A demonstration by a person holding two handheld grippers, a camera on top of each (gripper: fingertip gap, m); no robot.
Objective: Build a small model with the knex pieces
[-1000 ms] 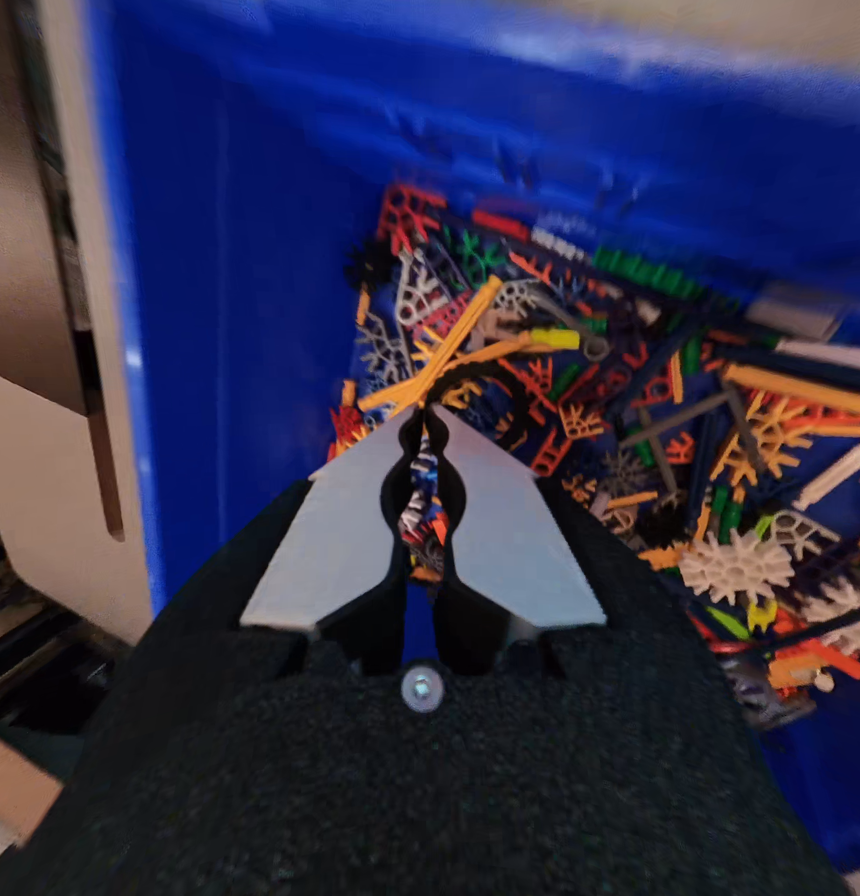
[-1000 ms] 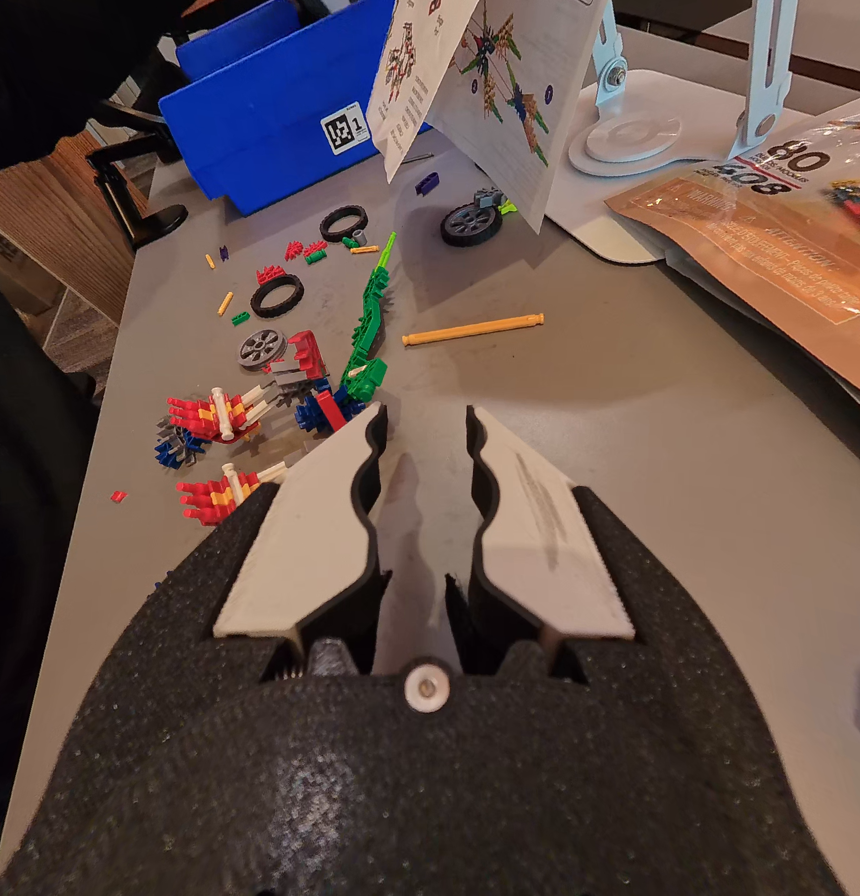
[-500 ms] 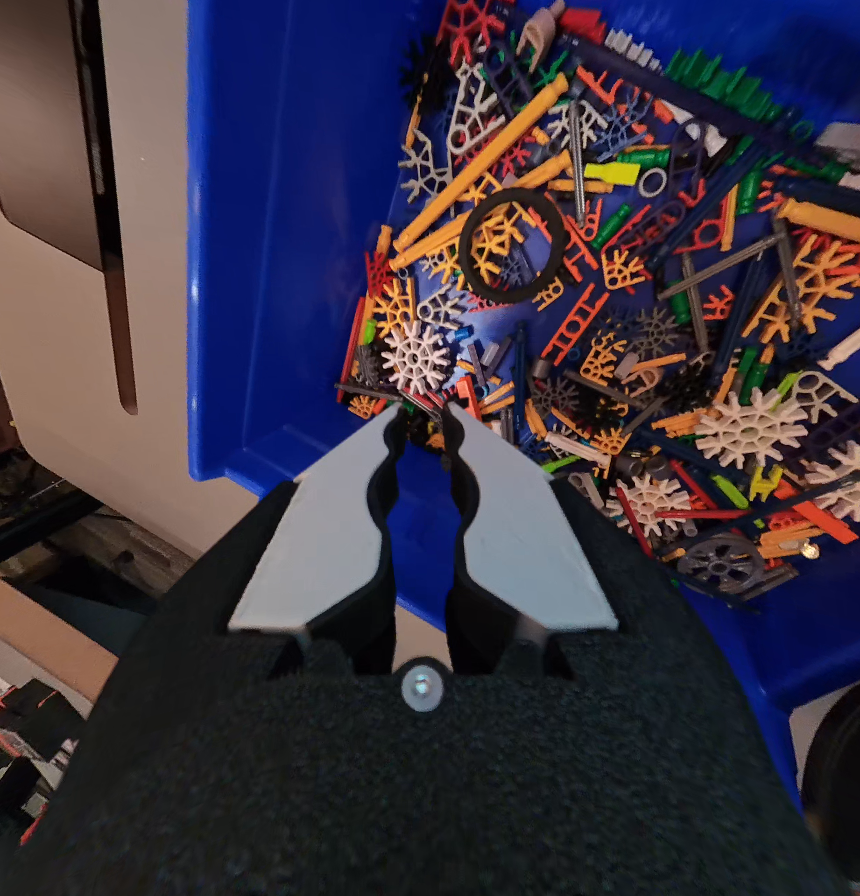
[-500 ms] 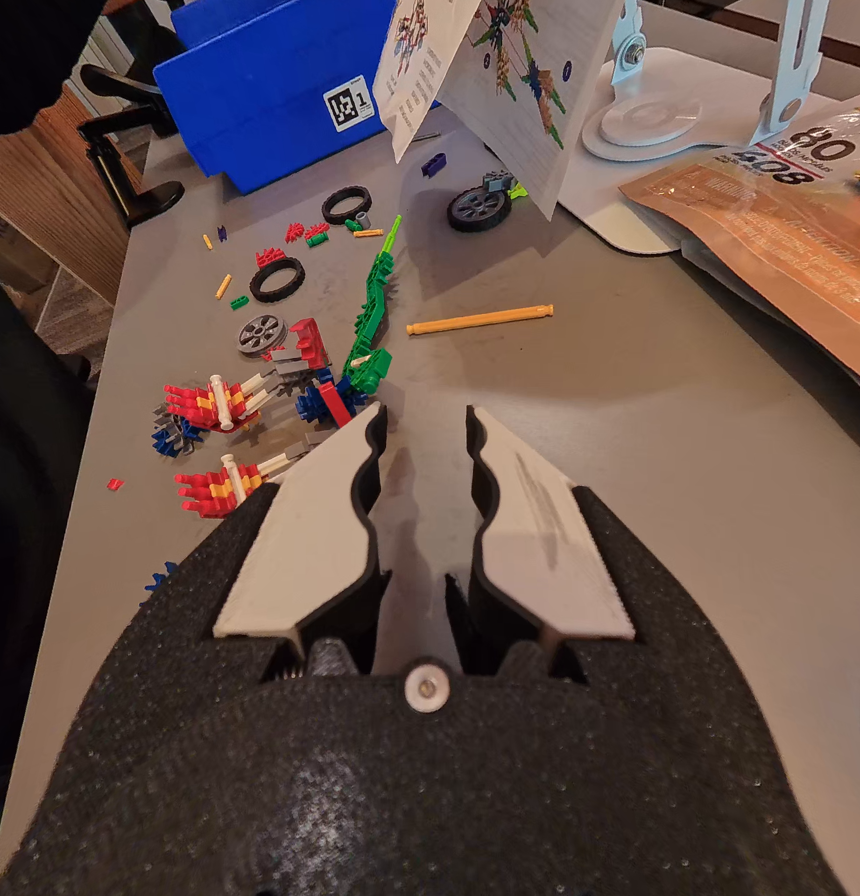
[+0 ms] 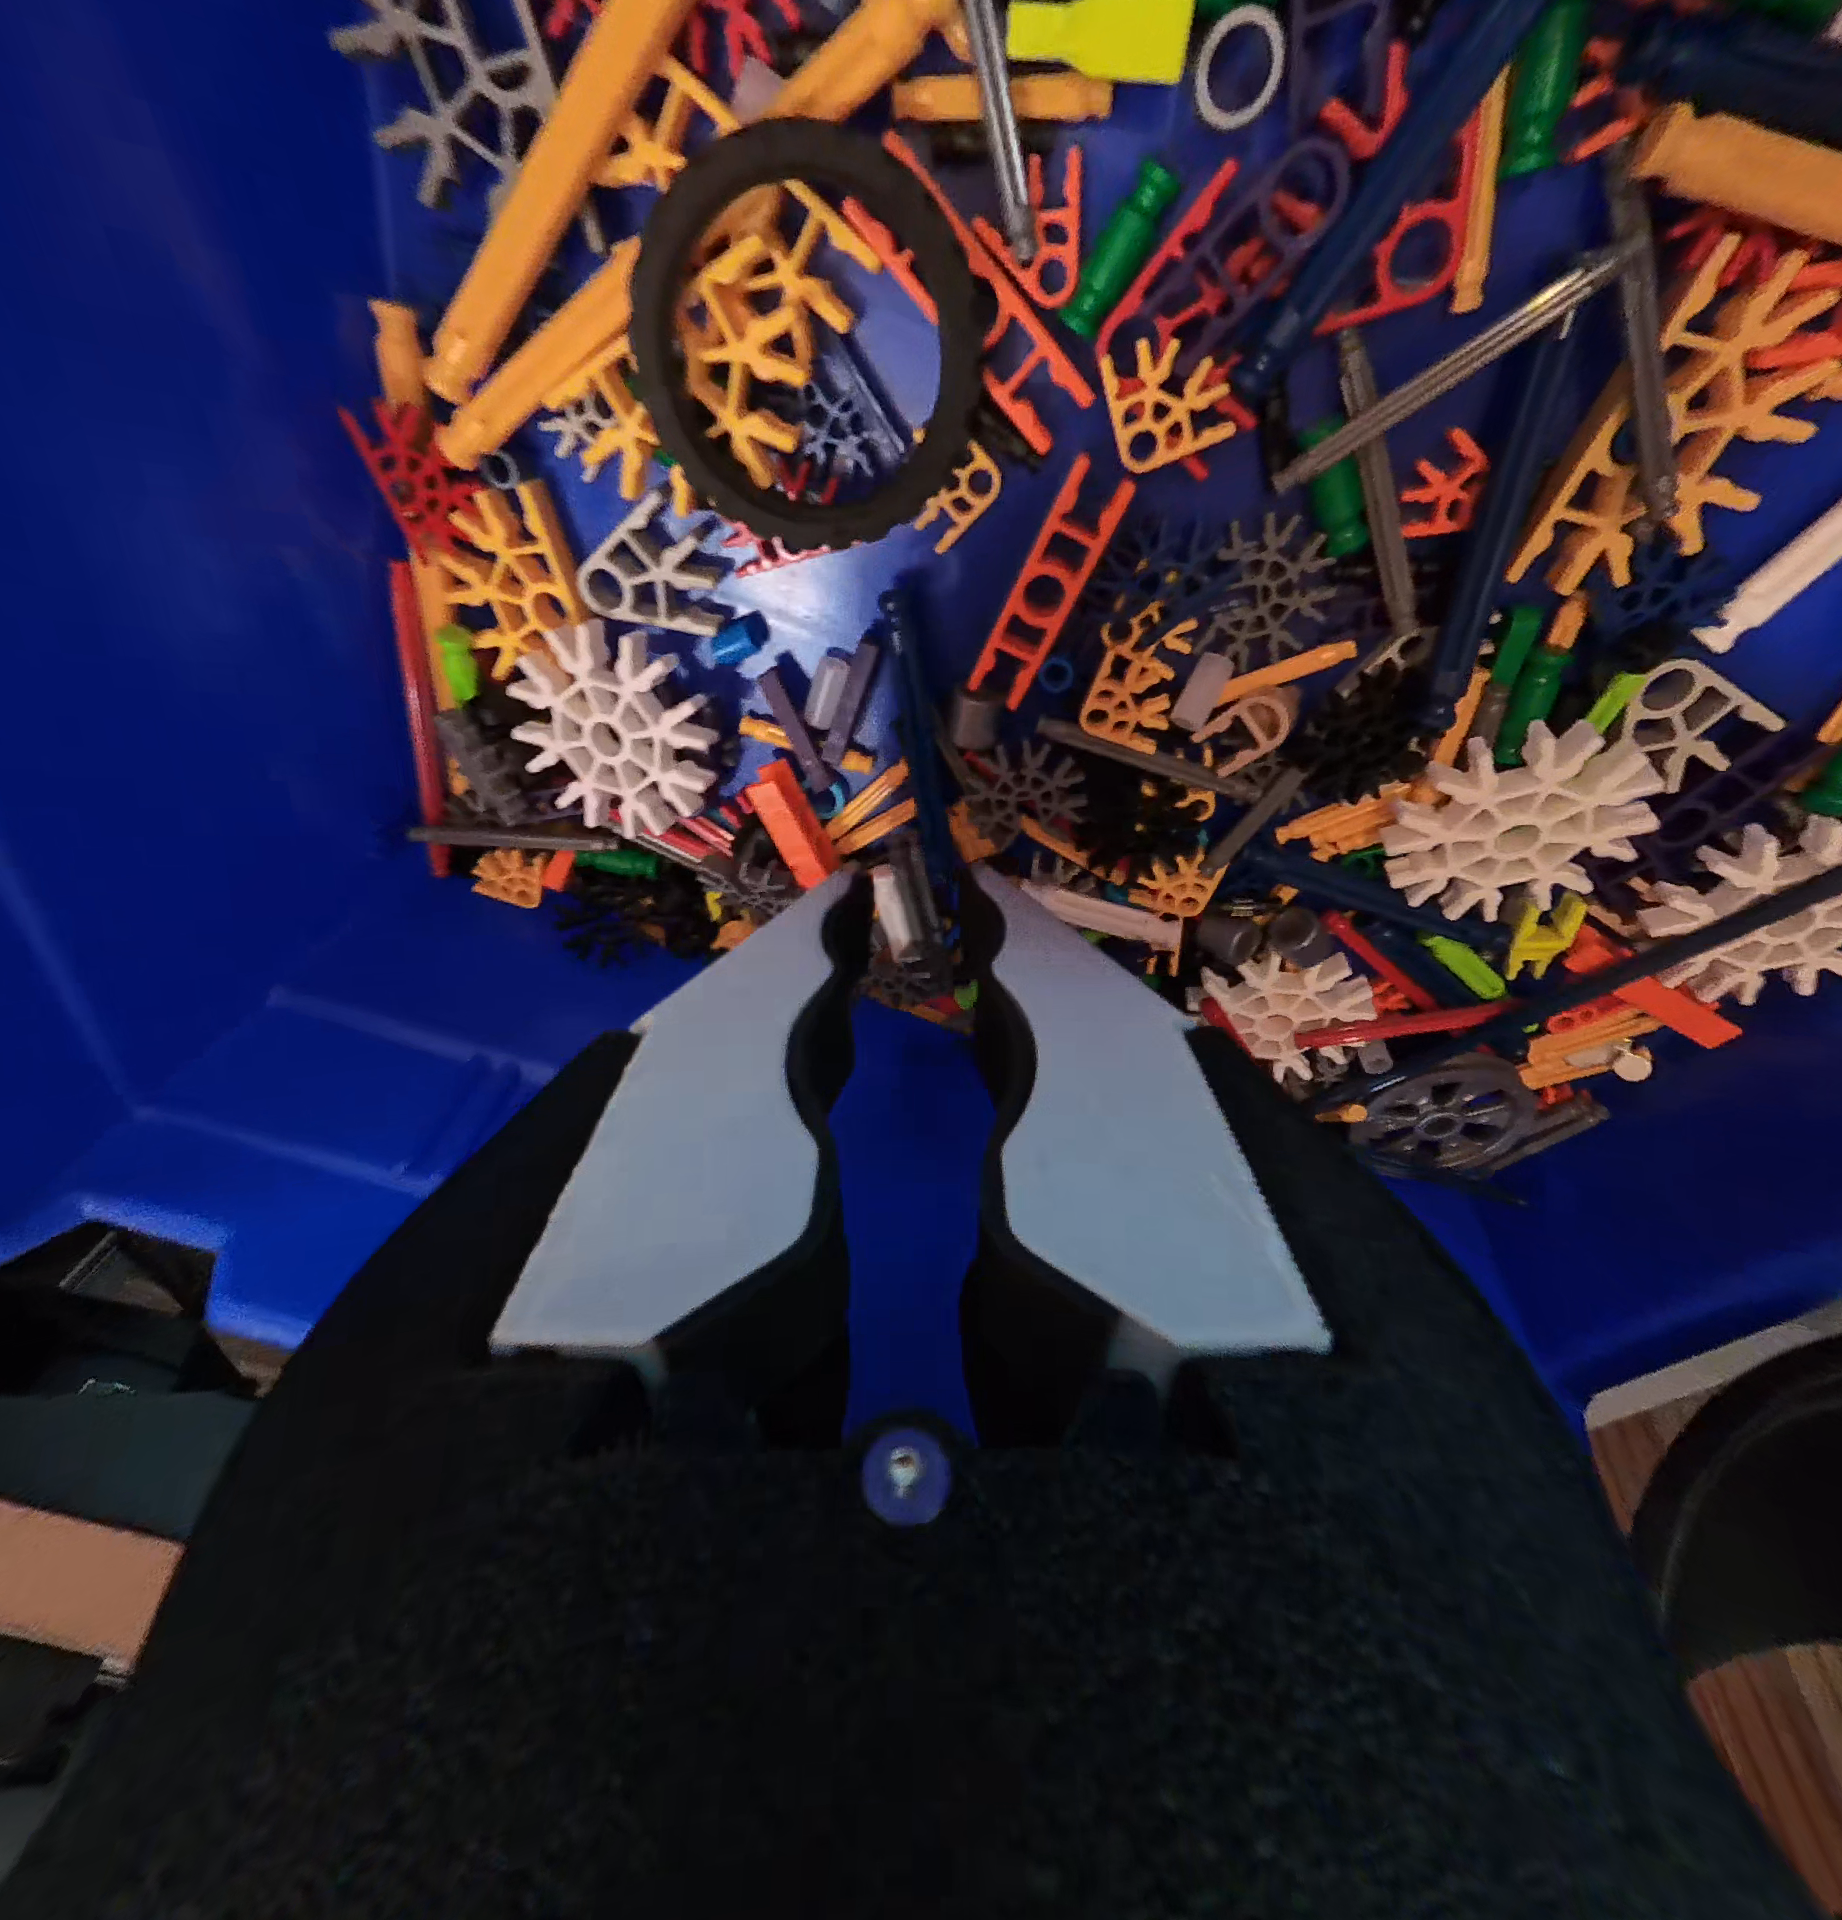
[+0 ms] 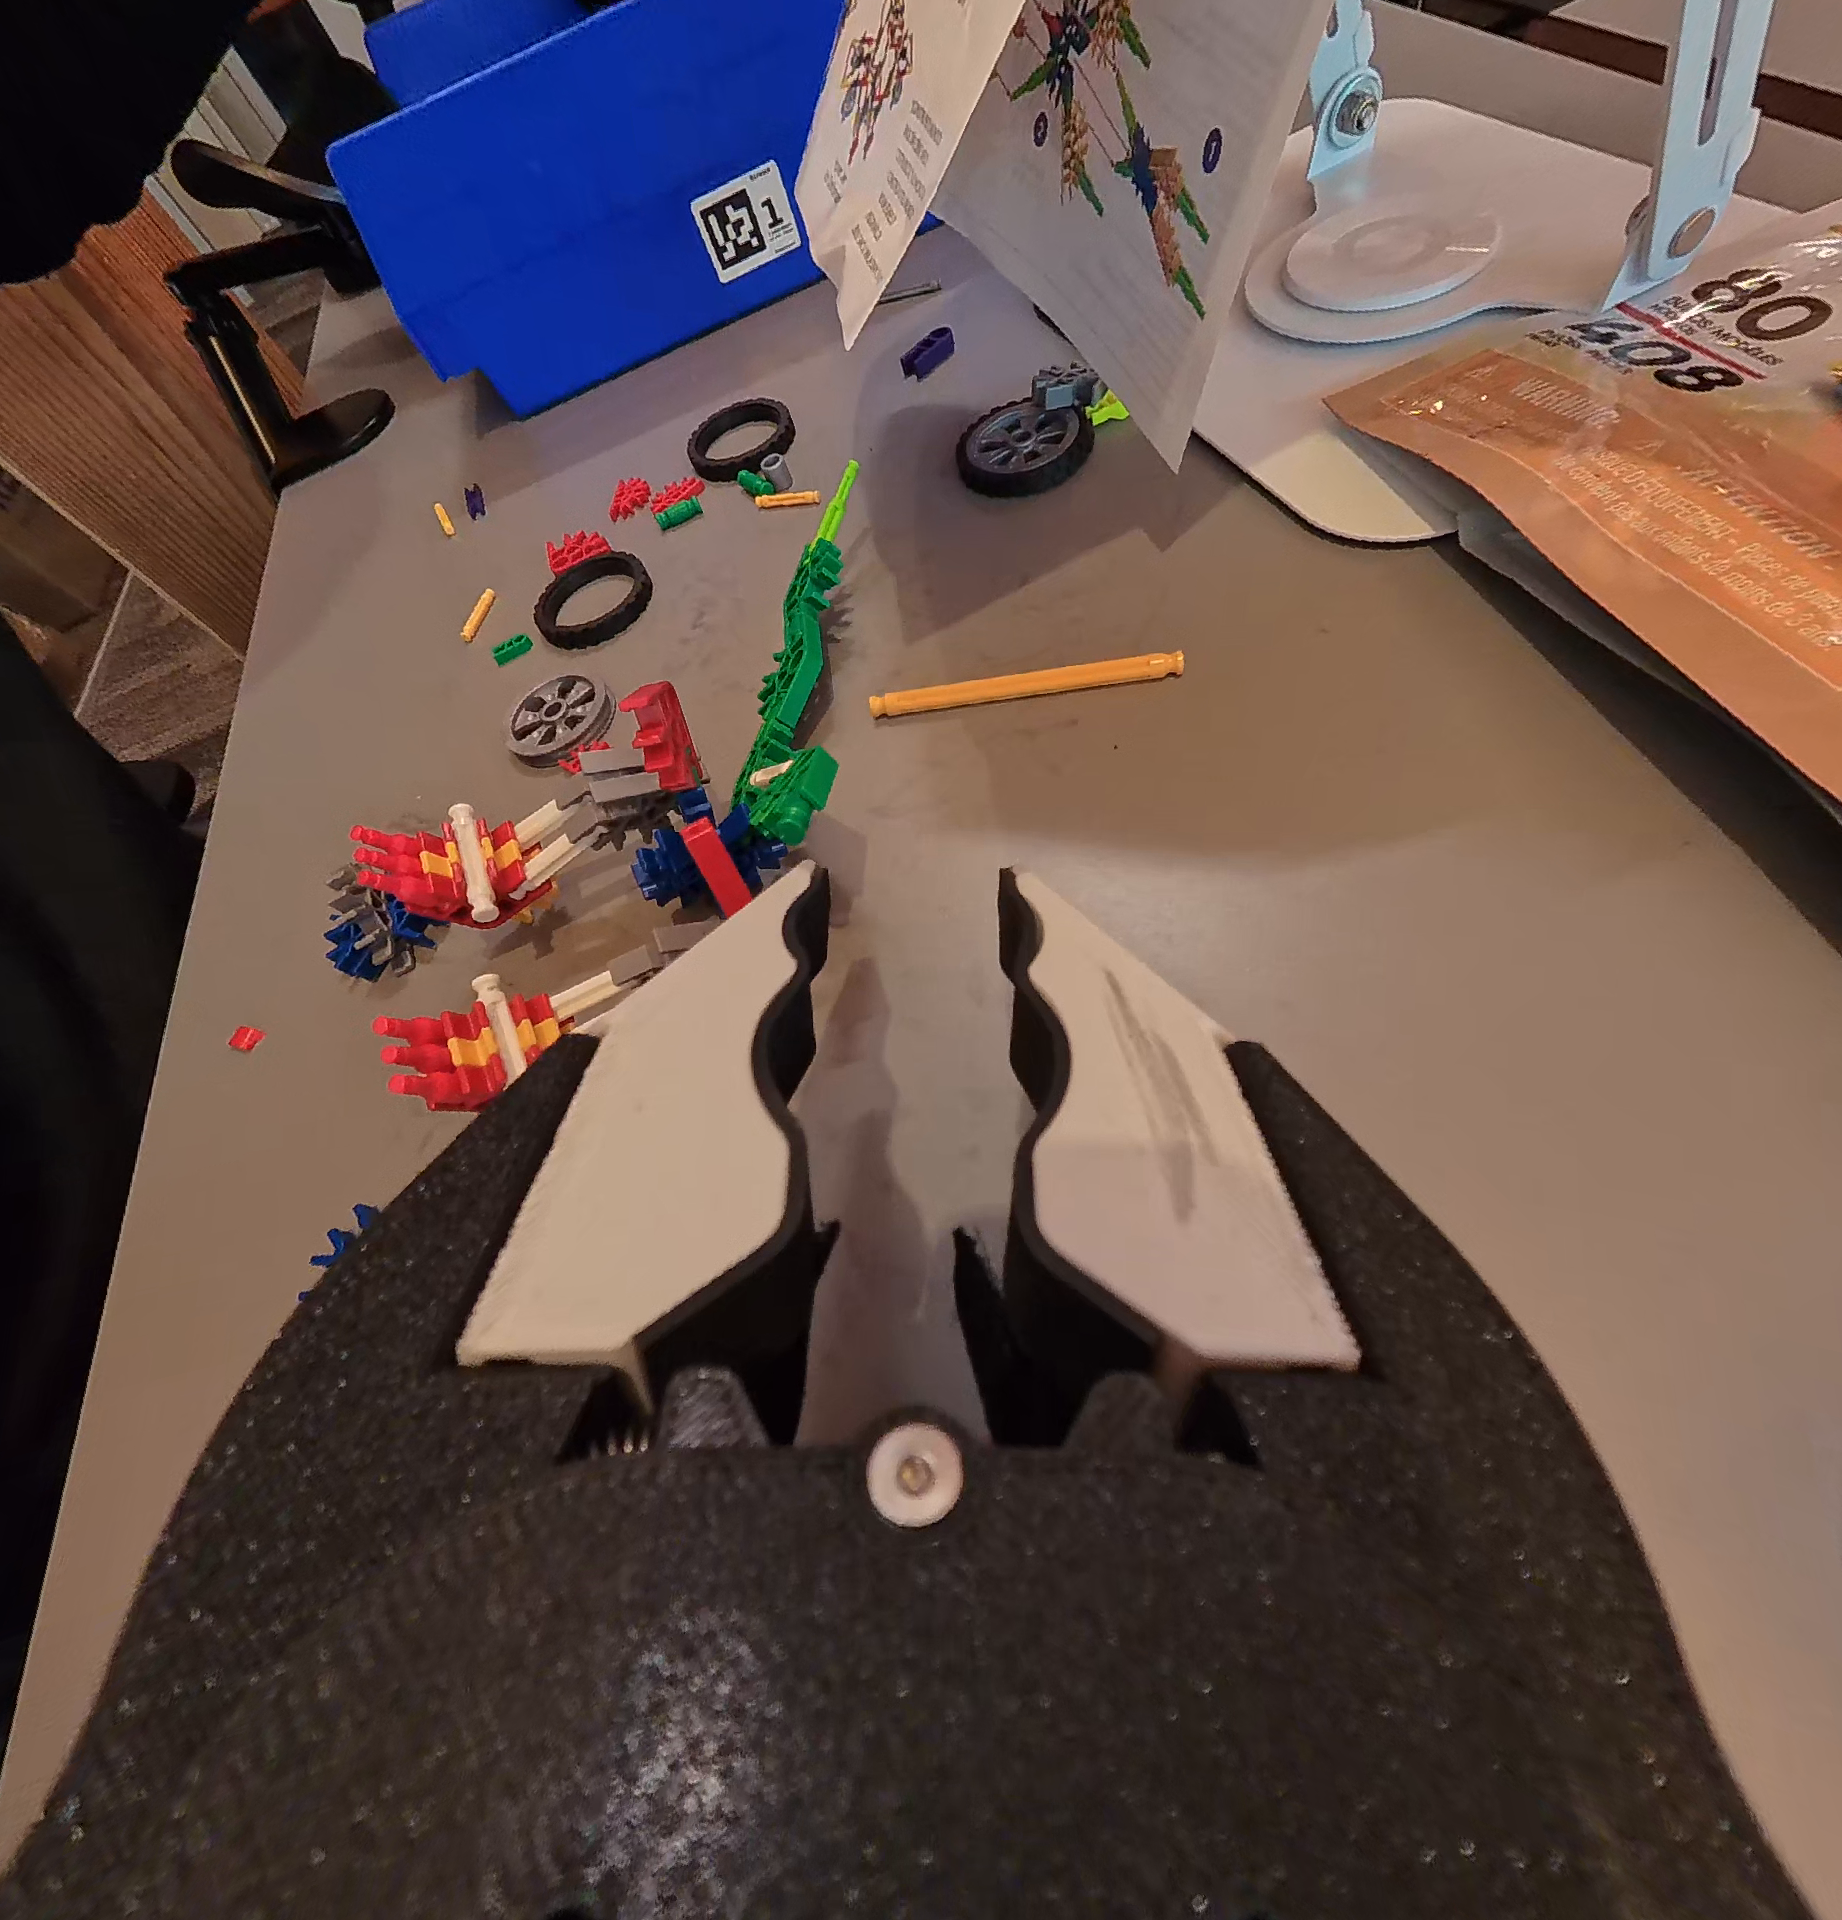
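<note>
While its two grey-faced fingers stand a narrow gap apart, the left gripper [image 5: 909,894] reaches down into a deep blue plastic bin [image 5: 169,727] and its tips sit at the near edge of a heap of small plastic construction-toy pieces [image 5: 1156,582]. A small grey sleeve-like piece [image 5: 901,899] and a dark blue rod [image 5: 922,748] lie between the tips; whether the fingers pinch them cannot be told. A white snowflake-shaped connector [image 5: 613,727] lies just to the far left of the tips, and a black rubber tyre ring [image 5: 808,332] rests farther off on orange pieces.

The right gripper [image 6: 912,899] hovers above a grey tabletop [image 6: 1312,987], its jaws spread wide and holding nothing. Just to the left of its tips lies a half-built toy of red, blue, white and green pieces [image 6: 688,831]. A long orange plastic rod [image 6: 1026,684] lies alone, farther off and to the right. At the far left stands the blue plastic bin [image 6: 543,239] with a square marker sticker, beside a propped-up printed instruction sheet [image 6: 1083,187]; a tan printed plastic bag [image 6: 1675,499] lies at the right.
</note>
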